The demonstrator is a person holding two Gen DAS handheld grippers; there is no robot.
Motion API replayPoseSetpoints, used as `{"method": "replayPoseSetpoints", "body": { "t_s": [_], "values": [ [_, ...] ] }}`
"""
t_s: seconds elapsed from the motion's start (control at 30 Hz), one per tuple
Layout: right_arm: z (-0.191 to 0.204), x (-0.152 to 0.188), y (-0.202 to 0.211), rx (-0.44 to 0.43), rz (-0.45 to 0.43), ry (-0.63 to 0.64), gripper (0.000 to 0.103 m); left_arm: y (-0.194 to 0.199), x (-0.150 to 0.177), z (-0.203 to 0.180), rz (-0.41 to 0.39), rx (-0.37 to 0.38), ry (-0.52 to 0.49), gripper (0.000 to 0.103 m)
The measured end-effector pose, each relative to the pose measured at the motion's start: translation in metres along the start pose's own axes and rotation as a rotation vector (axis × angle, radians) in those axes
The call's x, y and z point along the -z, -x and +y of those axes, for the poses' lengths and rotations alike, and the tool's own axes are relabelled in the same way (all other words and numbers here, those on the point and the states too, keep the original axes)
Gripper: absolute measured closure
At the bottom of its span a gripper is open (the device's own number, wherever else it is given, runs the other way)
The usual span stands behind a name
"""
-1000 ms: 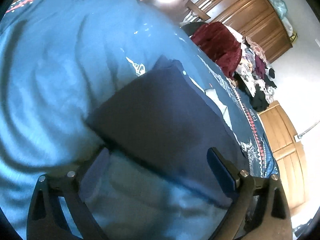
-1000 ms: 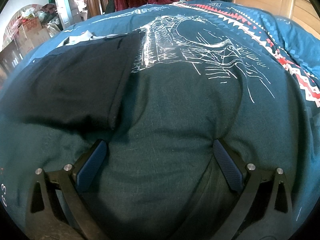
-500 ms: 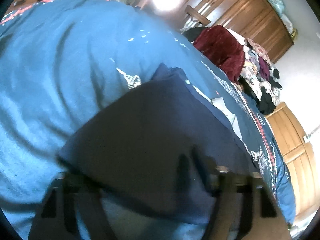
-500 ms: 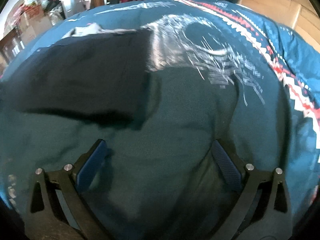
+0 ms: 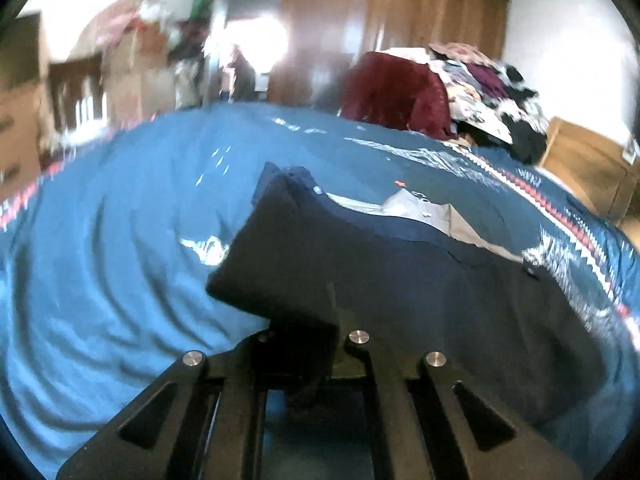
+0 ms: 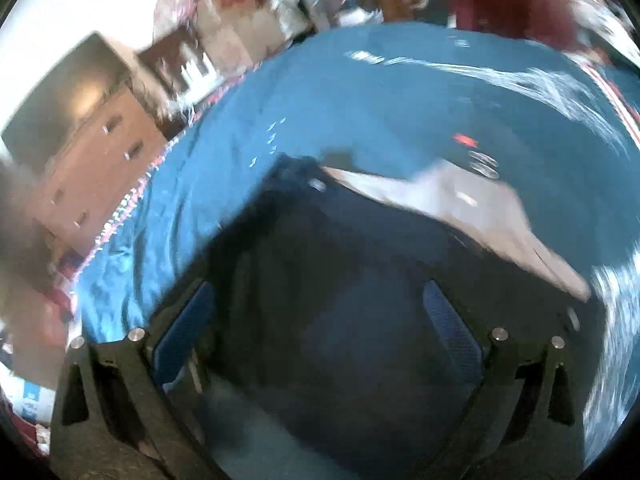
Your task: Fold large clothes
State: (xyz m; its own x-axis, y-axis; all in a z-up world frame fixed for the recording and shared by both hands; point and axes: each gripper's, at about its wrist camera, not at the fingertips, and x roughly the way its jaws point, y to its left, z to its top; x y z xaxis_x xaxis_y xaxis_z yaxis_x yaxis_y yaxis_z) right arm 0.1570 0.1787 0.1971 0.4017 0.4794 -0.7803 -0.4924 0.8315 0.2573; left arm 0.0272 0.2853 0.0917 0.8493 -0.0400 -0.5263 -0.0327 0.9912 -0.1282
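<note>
A folded navy garment [image 5: 400, 280] with a grey inner lining [image 5: 424, 212] lies on the blue patterned bedspread [image 5: 120, 240]. My left gripper [image 5: 310, 332] is shut on the garment's near left edge, and dark cloth bunches between its closed fingers. In the blurred right wrist view the same navy garment [image 6: 340, 280] fills the middle, with its grey lining [image 6: 460, 208] at the far right. My right gripper [image 6: 320, 320] hovers open over the garment's near part, its blue pads [image 6: 184, 320] wide apart and nothing between them.
A maroon garment [image 5: 396, 92] and a mixed pile of clothes [image 5: 480, 80] sit at the bed's far side. A wooden wardrobe [image 5: 380, 20] stands behind, a wooden panel [image 5: 588, 168] at the right. A dresser [image 6: 92, 160] stands left of the bed.
My left gripper has gone from open to shut on the garment's near edge, and its view has tilted up. My right gripper has swung left from bare bedspread to over the garment, still open.
</note>
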Motion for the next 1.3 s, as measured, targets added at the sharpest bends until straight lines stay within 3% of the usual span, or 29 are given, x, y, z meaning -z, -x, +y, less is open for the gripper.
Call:
{"method": "replayPoseSetpoints", "body": {
  "t_s": [0.13, 0.23, 0.3, 0.33, 0.43, 0.5, 0.6, 0.7, 0.77, 0.97, 1.13, 1.2, 1.3],
  "values": [
    [0.049, -0.035, -0.105, 0.021, 0.283, 0.074, 0.001, 0.004, 0.000, -0.026, -0.013, 0.002, -0.115, 0.100],
    [0.071, -0.038, -0.146, 0.133, 0.327, 0.194, 0.005, 0.006, 0.000, -0.041, -0.018, 0.024, -0.170, 0.100],
    [0.062, -0.034, -0.154, 0.203, 0.310, 0.203, 0.029, 0.005, 0.000, -0.045, -0.014, 0.029, -0.174, 0.100],
    [0.052, -0.033, -0.154, 0.209, 0.299, 0.180, 0.052, 0.004, -0.001, -0.046, -0.009, 0.032, -0.175, 0.100],
    [-0.002, -0.016, -0.130, 0.035, 0.217, 0.000, 0.091, 0.006, -0.005, -0.049, 0.005, 0.066, -0.178, 0.100],
    [-0.045, 0.007, -0.091, -0.067, 0.091, -0.118, 0.093, 0.013, -0.011, -0.070, -0.001, 0.122, -0.218, 0.100],
    [-0.115, 0.052, -0.038, -0.112, -0.045, -0.253, 0.094, 0.027, -0.011, -0.119, -0.009, 0.251, -0.303, 0.100],
    [-0.181, 0.095, -0.015, -0.106, -0.071, -0.352, 0.094, 0.026, -0.004, -0.179, 0.038, 0.396, -0.373, 0.099],
    [-0.216, 0.117, -0.013, -0.122, -0.073, -0.415, 0.095, 0.018, 0.008, -0.223, 0.083, 0.450, -0.441, 0.099],
    [-0.268, 0.157, -0.006, -0.196, -0.078, -0.543, 0.095, -0.008, 0.035, -0.290, 0.200, 0.504, -0.519, 0.096],
    [-0.284, 0.168, 0.030, -0.226, -0.155, -0.562, 0.097, -0.003, 0.033, -0.311, 0.189, 0.532, -0.510, 0.095],
    [-0.296, 0.180, 0.026, -0.243, -0.154, -0.601, 0.097, -0.012, 0.040, -0.320, 0.207, 0.555, -0.508, 0.093],
    [-0.313, 0.197, -0.003, -0.247, -0.099, -0.684, 0.097, -0.044, 0.071, -0.331, 0.328, 0.540, -0.548, 0.089]
  ]
}}
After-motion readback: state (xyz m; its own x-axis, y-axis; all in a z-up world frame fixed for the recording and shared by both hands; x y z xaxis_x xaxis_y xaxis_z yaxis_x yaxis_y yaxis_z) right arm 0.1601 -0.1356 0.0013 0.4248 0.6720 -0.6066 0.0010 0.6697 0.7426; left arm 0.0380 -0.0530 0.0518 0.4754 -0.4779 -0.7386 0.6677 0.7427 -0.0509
